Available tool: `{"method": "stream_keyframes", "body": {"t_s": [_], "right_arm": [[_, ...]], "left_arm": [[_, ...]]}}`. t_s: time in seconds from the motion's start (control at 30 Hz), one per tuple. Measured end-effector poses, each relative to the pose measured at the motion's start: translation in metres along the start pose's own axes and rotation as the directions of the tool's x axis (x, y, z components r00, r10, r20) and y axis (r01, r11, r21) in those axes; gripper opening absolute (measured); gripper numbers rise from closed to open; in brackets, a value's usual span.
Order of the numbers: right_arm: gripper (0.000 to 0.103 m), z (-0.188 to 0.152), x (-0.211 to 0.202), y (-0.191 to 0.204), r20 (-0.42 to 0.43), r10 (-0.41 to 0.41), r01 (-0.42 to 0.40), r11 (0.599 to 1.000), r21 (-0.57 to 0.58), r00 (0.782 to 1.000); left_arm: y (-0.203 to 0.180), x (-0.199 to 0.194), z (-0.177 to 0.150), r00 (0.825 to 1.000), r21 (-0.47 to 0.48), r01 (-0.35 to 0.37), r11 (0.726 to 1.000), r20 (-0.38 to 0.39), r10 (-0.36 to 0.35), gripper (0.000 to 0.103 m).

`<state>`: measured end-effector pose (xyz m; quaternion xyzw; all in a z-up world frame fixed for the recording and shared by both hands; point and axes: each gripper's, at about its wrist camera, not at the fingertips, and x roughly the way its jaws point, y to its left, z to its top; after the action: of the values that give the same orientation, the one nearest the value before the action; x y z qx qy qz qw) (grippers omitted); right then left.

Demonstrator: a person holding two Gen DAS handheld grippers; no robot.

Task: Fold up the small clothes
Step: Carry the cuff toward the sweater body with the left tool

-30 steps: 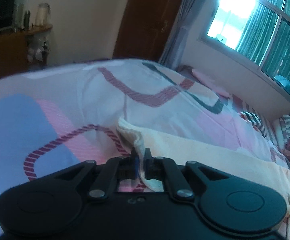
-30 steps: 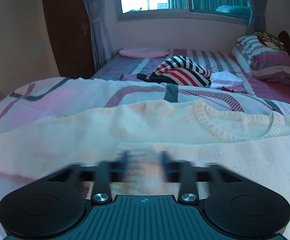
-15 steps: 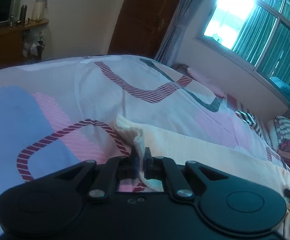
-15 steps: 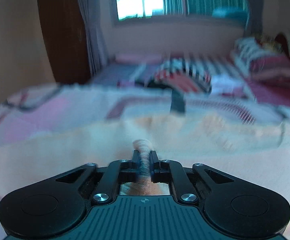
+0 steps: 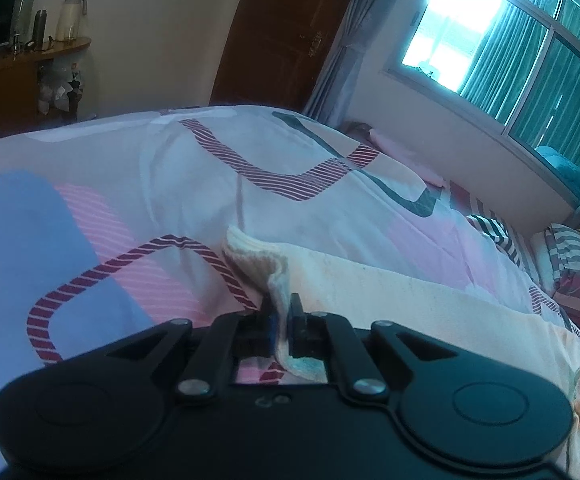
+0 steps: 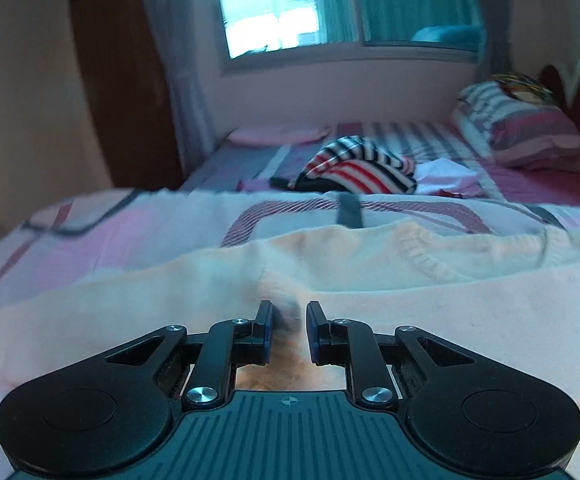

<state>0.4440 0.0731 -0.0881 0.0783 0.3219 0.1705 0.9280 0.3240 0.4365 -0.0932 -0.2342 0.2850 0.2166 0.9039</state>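
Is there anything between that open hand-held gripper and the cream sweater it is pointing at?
Nothing visible. The right hand-held gripper hangs open just above the cream sweater, with only bare knit between its fingers. The left hand-held gripper already pinches the sweater's edge.

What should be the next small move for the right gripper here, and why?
Probably close the right gripper on the cream sweater: its jaws stand open with fabric between them, while the left gripper is shut on the sweater's edge, so only one side is held for folding.
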Motion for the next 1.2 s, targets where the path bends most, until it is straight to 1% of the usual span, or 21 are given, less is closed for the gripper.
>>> {"method": "stream_keyframes", "body": {"t_s": [0.03,0.07,0.13,0.17,0.2,0.27,0.3,0.33,0.37,0.43,0.47,0.53,0.57,0.6,0.67,0.7,0.8,0.93,1.0,1.07,1.2], "right_arm": [[0.017,-0.002,0.008,-0.002,-0.054,-0.004,0.005,1.0,0.008,0.999],[0.017,-0.004,0.011,-0.003,-0.082,-0.003,0.005,1.0,0.022,0.997],[0.017,-0.003,-0.005,-0.005,-0.019,0.045,-0.044,0.999,0.032,0.999],[0.017,-0.002,-0.014,-0.004,0.014,0.044,-0.044,0.999,0.016,0.999],[0.017,-0.001,-0.017,-0.002,0.03,0.016,-0.016,1.0,-0.006,0.999],[0.017,0.001,-0.008,-0.004,-0.016,-0.015,0.015,1.0,-0.013,1.0],[0.017,-0.001,0.004,-0.005,-0.078,0.002,-0.003,1.0,-0.015,0.997],[0.017,-0.003,0.011,-0.003,-0.109,0.002,-0.007,0.999,-0.039,0.994],[0.017,-0.002,0.008,0.002,-0.094,-0.015,0.008,0.997,-0.075,0.995],[0.017,-0.001,-0.008,0.001,-0.041,0.017,-0.019,0.999,-0.051,0.999],[0.017,-0.003,-0.012,-0.001,-0.034,0.017,-0.019,0.998,-0.054,0.999],[0.017,-0.009,-0.002,0.001,-0.123,0.011,-0.023,0.995,-0.093,0.992],[0.017,-0.01,-0.006,0.003,-0.108,0.011,-0.026,0.99,-0.137,0.994],[0.017,-0.005,-0.01,0.0,-0.101,0.022,-0.034,0.992,-0.124,0.995],[0.017,0.002,-0.024,-0.017,-0.04,0.053,-0.055,0.997,-0.049,0.998],[0.017,0.004,-0.03,-0.025,-0.029,0.046,-0.046,0.999,-0.02,0.999],[0.017,0.007,-0.037,-0.041,-0.047,0.023,-0.023,1.0,0.015,0.999],[0.017,0.005,-0.058,-0.072,-0.03,0.003,-0.001,0.999,0.036,1.0],[0.017,0.005,-0.073,-0.088,-0.017,0.001,0.0,0.999,0.05,1.0],[0.017,0.005,-0.085,-0.107,-0.005,-0.003,0.003,0.999,0.054,1.0],[0.017,0.008,-0.11,-0.15,0.018,-0.019,0.017,0.997,0.074,1.0]], "left_arm": [[-0.001,0.0,0.0,1.0,0.001,-0.001,1.0,0.0,0.001,0.005],[-0.001,0.0,0.0,1.0,0.001,-0.002,1.0,-0.002,0.002,0.005],[-0.001,-0.001,0.0,1.0,0.007,0.0,1.0,-0.001,0.0,0.005],[-0.001,-0.001,-0.001,1.0,0.01,0.0,1.0,0.0,0.0,0.005],[-0.001,-0.001,-0.002,1.0,0.008,-0.001,1.0,0.002,0.001,0.005],[-0.003,-0.001,-0.002,1.0,0.009,-0.009,1.0,0.004,0.009,0.005],[-0.004,-0.002,-0.002,1.0,0.009,-0.013,1.0,0.004,0.013,0.005],[-0.005,-0.002,-0.002,1.0,0.007,-0.016,1.0,0.005,0.016,0.005],[-0.005,-0.003,-0.002,1.0,0.008,-0.018,1.0,0.008,0.018,0.005],[-0.006,-0.005,0.0,1.0,0.007,-0.02,1.0,0.012,0.019,0.005],[-0.007,-0.006,0.0,1.0,0.005,-0.019,1.0,0.01,0.019,0.005],[-0.008,-0.007,0.002,1.0,-0.004,-0.027,1.0,0.014,0.027,0.005],[-0.01,-0.008,0.004,1.0,-0.008,-0.023,1.0,0.014,0.024,0.005],[-0.013,-0.011,0.005,1.0,-0.006,-0.02,1.0,0.018,0.02,0.004],[-0.023,-0.016,0.008,1.0,0.009,0.004,1.0,0.031,-0.005,0.004],[-0.03,-0.02,0.009,0.999,0.019,0.017,1.0,0.041,-0.018,0.003],[-0.062,-0.028,0.01,0.995,0.064,0.063,0.996,0.067,-0.068,0.003],[-0.121,-0.032,0.0,0.985,0.112,0.157,0.981,0.055,-0.164,0.003],[-0.157,-0.032,-0.009,0.976,0.133,0.209,0.969,0.037,-0.216,0.003],[-0.197,-0.033,-0.019,0.965,0.17,0.254,0.952,0.024,-0.261,0.003],[-0.281,-0.039,-0.049,0.936,0.26,0.342,0.903,-0.01,-0.352,0.003]]}}
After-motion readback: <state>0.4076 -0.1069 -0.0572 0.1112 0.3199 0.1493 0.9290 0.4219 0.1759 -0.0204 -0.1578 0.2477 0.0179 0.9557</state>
